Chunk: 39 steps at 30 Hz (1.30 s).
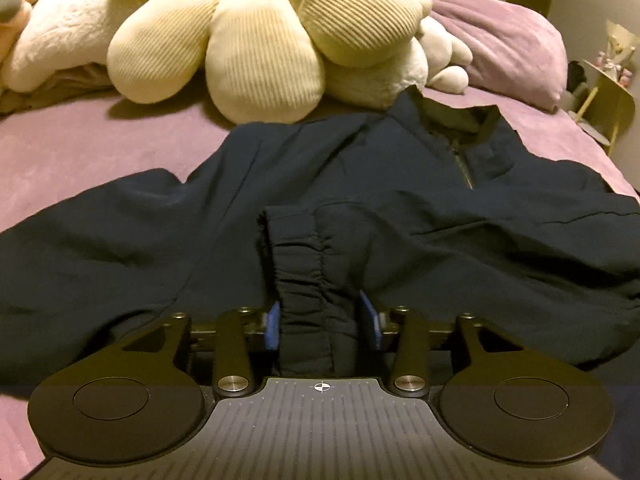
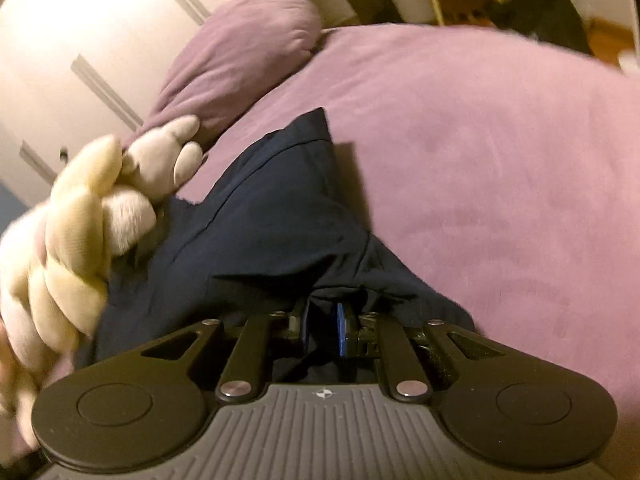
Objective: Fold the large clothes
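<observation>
A dark navy jacket point(image 1: 360, 184) lies spread on the purple bed, zip and collar toward the far right. My left gripper point(image 1: 322, 316) is shut on the jacket's elastic sleeve cuff point(image 1: 308, 264), which bunches up between the blue pads. In the right wrist view my right gripper point(image 2: 326, 332) is shut on a fold of the same jacket point(image 2: 256, 224), lifted a little off the bed; only one blue pad point(image 2: 342, 332) shows, the rest is hidden by fabric.
Cream flower-shaped plush cushions point(image 1: 260, 36) and white soft toys lie at the head of the bed, touching the jacket's far edge. A purple pillow point(image 1: 504, 40) sits at the far right. The purple sheet point(image 2: 480, 160) spreads to the right. A yellow side table point(image 1: 608, 100) stands beyond the bed edge.
</observation>
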Motion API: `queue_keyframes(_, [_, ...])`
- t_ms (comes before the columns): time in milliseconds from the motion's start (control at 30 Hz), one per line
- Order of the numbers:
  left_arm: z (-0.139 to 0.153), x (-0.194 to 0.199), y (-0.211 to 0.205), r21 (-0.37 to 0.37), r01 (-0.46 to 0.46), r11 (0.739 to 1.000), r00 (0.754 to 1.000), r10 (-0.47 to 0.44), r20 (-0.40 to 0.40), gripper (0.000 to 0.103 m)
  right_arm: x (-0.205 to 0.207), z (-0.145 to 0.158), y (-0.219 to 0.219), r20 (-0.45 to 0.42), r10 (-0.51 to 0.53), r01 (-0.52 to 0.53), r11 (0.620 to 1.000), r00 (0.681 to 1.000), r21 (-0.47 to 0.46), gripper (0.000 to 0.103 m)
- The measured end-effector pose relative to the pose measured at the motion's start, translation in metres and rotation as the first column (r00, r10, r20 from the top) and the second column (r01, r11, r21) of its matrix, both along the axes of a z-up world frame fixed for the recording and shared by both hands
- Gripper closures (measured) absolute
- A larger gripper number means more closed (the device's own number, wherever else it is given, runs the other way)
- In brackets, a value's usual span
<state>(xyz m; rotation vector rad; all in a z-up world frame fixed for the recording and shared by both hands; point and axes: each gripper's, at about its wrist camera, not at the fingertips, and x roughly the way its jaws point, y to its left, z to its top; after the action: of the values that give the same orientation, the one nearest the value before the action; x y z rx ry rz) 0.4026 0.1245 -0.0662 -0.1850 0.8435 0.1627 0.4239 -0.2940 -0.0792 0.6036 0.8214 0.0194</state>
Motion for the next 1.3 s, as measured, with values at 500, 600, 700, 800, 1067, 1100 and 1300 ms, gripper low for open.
queue_keyframes(500, [-0.002,-0.001,-0.008,0.074,0.031,0.997,0.999,-0.033,0.023,0.046,0.005,0.020,0.079,0.066,0.221,-0.175,0.894,0.973,-0.413,0.089])
queue_keyframes(600, [-0.005,0.005,-0.011,0.079,0.024,0.997,0.999,-0.026,0.025,0.051,0.012,0.011,0.084,0.043,0.235,-0.185,0.856,0.971,-0.484,0.100])
queue_keyframes(700, [-0.007,0.012,-0.012,0.087,0.017,0.996,0.999,-0.020,0.032,0.053,0.017,0.008,0.084,0.034,0.233,-0.181,0.831,0.972,-0.527,0.103])
queue_keyframes(800, [-0.011,0.020,-0.014,0.111,0.025,0.993,0.999,-0.029,0.034,0.053,0.016,0.006,0.082,0.040,0.235,-0.172,0.806,0.971,-0.566,0.103])
queue_keyframes(1067, [-0.014,0.020,-0.009,0.128,0.009,0.992,0.999,-0.013,0.030,0.020,0.016,0.005,0.093,0.037,0.251,-0.175,0.767,0.967,-0.618,0.103])
queue_keyframes(1100, [-0.012,0.016,-0.007,0.117,0.008,0.993,0.999,-0.013,0.038,0.014,0.013,0.011,0.093,0.039,0.237,-0.164,0.773,0.971,-0.612,0.103])
queue_keyframes(1300, [-0.005,-0.004,0.014,0.018,-0.021,1.000,0.999,0.020,0.047,0.010,-0.011,0.030,0.117,0.128,0.281,-0.149,0.781,0.951,-0.607,0.084])
